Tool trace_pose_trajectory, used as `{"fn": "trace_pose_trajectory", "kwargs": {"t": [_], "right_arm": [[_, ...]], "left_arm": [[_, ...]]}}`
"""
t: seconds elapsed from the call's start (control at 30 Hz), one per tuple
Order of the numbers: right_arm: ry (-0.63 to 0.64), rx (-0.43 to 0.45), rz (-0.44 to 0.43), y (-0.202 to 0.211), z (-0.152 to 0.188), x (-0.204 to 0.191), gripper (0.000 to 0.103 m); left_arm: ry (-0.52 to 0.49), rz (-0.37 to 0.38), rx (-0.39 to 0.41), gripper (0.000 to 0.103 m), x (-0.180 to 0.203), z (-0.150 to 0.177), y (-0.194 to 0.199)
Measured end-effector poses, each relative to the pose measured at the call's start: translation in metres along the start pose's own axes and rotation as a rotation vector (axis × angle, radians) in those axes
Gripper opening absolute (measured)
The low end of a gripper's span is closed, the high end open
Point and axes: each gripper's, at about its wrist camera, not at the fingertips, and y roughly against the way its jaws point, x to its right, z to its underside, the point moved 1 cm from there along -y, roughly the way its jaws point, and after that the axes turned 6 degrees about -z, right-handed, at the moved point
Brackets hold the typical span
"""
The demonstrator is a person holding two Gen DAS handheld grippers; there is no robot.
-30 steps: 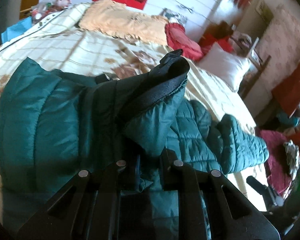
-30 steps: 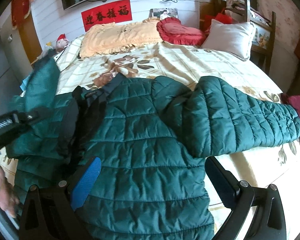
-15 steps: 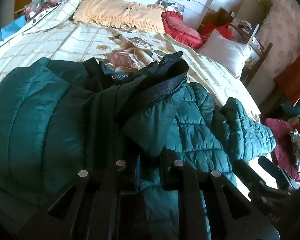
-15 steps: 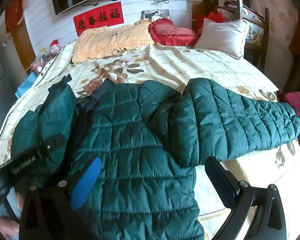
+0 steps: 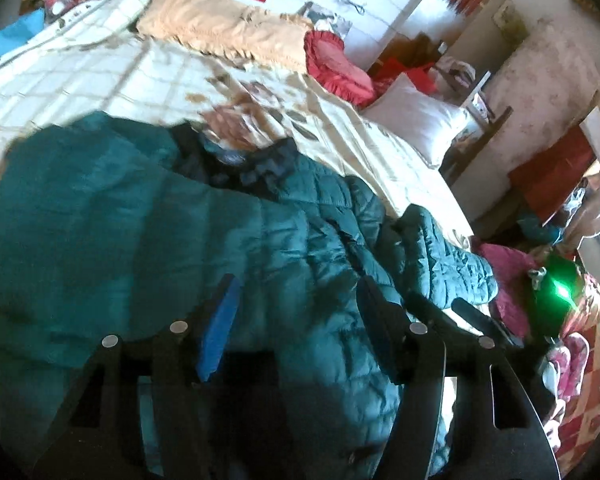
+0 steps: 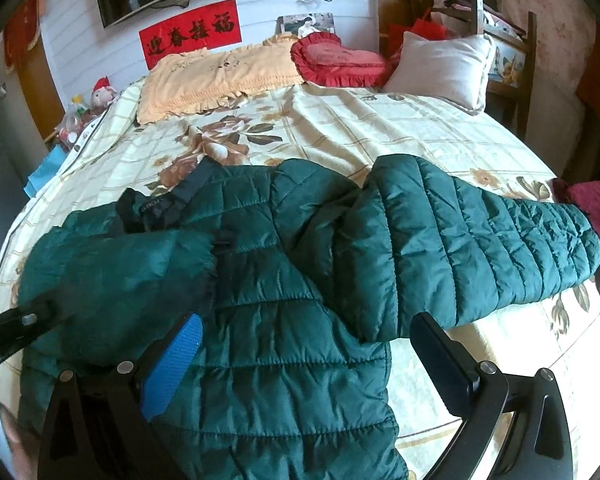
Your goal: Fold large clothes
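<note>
The dark green quilted puffer jacket [image 6: 268, 300] lies spread on the cream floral bedspread [image 6: 340, 128], directly ahead of and beneath both grippers. One sleeve [image 6: 112, 276] already lies folded across the body, ahead-left of the right gripper [image 6: 304, 354]; the other sleeve [image 6: 480, 248] stretches out flat ahead-right of it, not yet folded. The right gripper's fingers are spread wide, holding nothing. The left gripper [image 5: 296, 316] hovers over the folded side, fingers likewise apart and empty. By my reckoning, the second sleeve and the body folds remain.
</note>
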Motion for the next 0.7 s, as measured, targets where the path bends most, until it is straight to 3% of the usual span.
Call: {"fn": "trace_pose_trajectory", "kwargs": {"t": [0.13, 0.2, 0.23, 0.33, 0.4, 0.47, 0.5, 0.57, 0.7], "right_arm": [[-0.033, -0.009, -0.128, 0.002, -0.005, -0.008, 0.103], [-0.033, -0.033, -0.184, -0.004, -0.007, -0.02, 0.103], [-0.023, -0.051, -0.2, -0.011, -0.008, -0.028, 0.103], [0.011, -0.104, -0.176, -0.037, -0.008, -0.048, 0.101], [0.008, -0.153, -0.17, -0.057, -0.006, -0.056, 0.088], [-0.031, -0.21, -0.214, -0.077, -0.003, -0.06, 0.065], [-0.047, -0.216, -0.228, -0.08, -0.001, -0.059, 0.06], [-0.067, -0.191, -0.265, -0.081, 0.001, -0.06, 0.035], [0.01, -0.121, -0.256, -0.063, -0.002, -0.07, 0.021]], "left_arm": [[-0.017, -0.164, 0.077, 0.061, -0.042, -0.003, 0.042], [-0.013, -0.292, 0.116, 0.061, -0.069, -0.003, 0.057], [0.004, -0.35, 0.127, 0.061, -0.087, -0.002, 0.064], [0.09, -0.41, 0.128, 0.061, -0.131, 0.004, 0.073], [0.157, -0.418, 0.118, 0.061, -0.156, 0.01, 0.077], [0.2, -0.44, 0.119, 0.061, -0.175, 0.015, 0.083], [0.214, -0.454, 0.122, 0.061, -0.181, 0.017, 0.085], [0.231, -0.453, 0.123, 0.061, -0.186, 0.019, 0.087], [0.249, -0.448, 0.128, 0.061, -0.188, 0.014, 0.085]]}}
